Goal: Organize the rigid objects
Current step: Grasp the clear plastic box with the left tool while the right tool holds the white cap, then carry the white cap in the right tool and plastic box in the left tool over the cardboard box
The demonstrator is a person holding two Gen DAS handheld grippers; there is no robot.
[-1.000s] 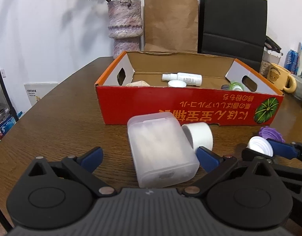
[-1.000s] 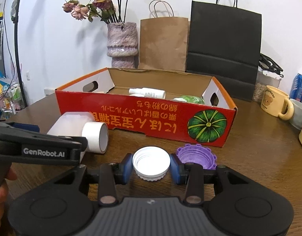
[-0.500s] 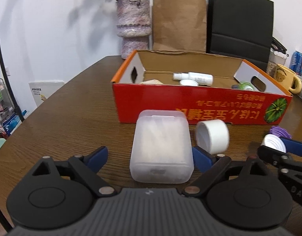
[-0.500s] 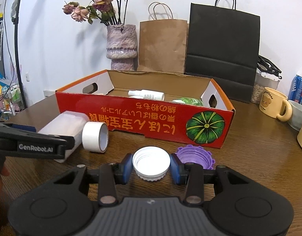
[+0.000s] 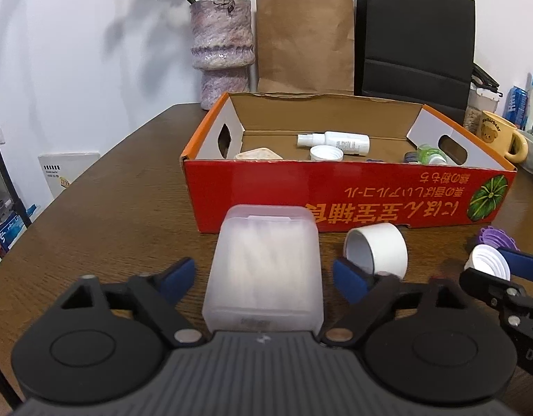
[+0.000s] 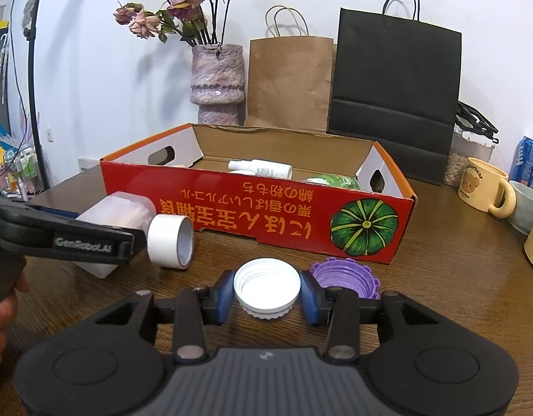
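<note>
A translucent plastic box (image 5: 266,263) lies on the wooden table in front of the red cardboard tray (image 5: 335,187). My left gripper (image 5: 264,277) straddles it, jaws closing, with a thin gap still showing between each blue pad and the box's sides. To its right a white tape roll (image 5: 377,249) rests on its side. My right gripper (image 6: 266,293) is shut on a white screw cap (image 6: 266,277), low over the table, and a purple lid (image 6: 346,277) lies just right of it. The tray (image 6: 232,204) holds a white spray bottle (image 5: 335,140), another white cap (image 5: 325,152) and a green roll (image 5: 427,154).
Behind the tray stand a mottled vase (image 5: 225,45) with dried flowers, a brown paper bag (image 5: 304,41) and a black paper bag (image 5: 415,34). A yellow bear mug (image 6: 485,189) and a pale bowl (image 6: 528,208) sit at the right. The table's left edge (image 5: 41,208) curves away.
The left gripper's jaws have narrowed around the plastic box, which now lies straight and centred between them. The right gripper and its white cap have stayed put.
</note>
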